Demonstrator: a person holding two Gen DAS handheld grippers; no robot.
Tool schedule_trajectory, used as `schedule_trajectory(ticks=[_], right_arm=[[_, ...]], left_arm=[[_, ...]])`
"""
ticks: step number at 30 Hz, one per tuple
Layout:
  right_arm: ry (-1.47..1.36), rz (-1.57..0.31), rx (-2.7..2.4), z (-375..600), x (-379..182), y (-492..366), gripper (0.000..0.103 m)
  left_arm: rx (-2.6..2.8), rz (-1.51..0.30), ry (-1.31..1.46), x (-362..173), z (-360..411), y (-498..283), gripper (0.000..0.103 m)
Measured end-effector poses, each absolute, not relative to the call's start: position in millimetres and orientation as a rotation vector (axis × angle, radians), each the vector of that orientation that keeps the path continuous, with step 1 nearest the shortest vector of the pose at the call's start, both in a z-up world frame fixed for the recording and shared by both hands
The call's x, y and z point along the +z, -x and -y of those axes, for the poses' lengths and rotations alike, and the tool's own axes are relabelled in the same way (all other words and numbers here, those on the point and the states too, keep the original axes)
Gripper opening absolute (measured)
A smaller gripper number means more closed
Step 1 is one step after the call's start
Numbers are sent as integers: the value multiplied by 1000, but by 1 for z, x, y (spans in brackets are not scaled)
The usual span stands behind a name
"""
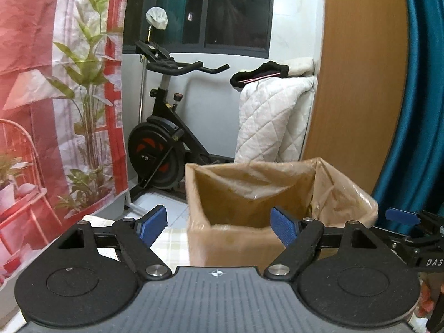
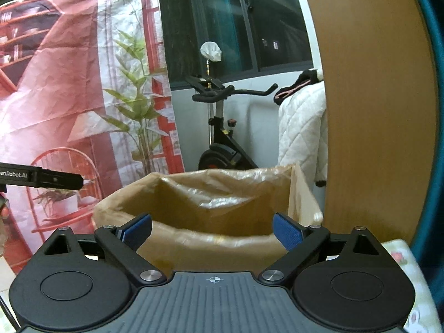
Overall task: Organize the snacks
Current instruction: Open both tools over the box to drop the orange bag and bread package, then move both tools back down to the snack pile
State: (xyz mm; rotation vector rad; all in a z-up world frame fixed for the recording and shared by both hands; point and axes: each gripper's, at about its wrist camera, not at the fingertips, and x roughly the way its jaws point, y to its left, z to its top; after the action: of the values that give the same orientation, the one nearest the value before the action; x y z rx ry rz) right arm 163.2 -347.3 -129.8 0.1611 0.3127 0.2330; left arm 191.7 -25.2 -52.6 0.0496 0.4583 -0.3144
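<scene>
A cardboard box (image 1: 230, 244) lined with a clear plastic bag stands straight ahead in both wrist views (image 2: 211, 249); what lies inside it is hidden. My left gripper (image 1: 219, 226) is open, its blue pads wide apart and empty, just short of the box's near wall. My right gripper (image 2: 212, 231) is open too, nothing between its pads, facing the box's near rim. The right gripper's blue fingertip (image 1: 402, 215) shows at the right edge of the left wrist view. The left gripper's black body (image 2: 41, 179) shows at the left of the right wrist view. No snack is in view.
A checked cloth (image 1: 172, 238) covers the surface under the box. Behind stand an exercise bike (image 1: 163, 138), a folded white quilt (image 1: 272, 122), a wooden panel (image 1: 360, 69), a teal curtain (image 1: 421, 111) and a red printed backdrop (image 1: 41, 83).
</scene>
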Motion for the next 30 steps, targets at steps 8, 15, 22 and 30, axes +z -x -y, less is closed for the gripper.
schedule_trajectory(ticks=[8, 15, 22, 30], right_arm=[[-187, -395, 212, 343, -173, -115, 92], [-176, -507, 167, 339, -223, -85, 92], [-200, -622, 113, 332, -269, -72, 92], [-182, -645, 87, 320, -291, -70, 93]], left_arm=[[-345, -500, -59, -81, 12, -151, 84], [-317, -533, -38, -113, 1, -127, 83], [-290, -572, -5, -142, -1, -114, 83], [-227, -604, 32, -167, -19, -104, 83]])
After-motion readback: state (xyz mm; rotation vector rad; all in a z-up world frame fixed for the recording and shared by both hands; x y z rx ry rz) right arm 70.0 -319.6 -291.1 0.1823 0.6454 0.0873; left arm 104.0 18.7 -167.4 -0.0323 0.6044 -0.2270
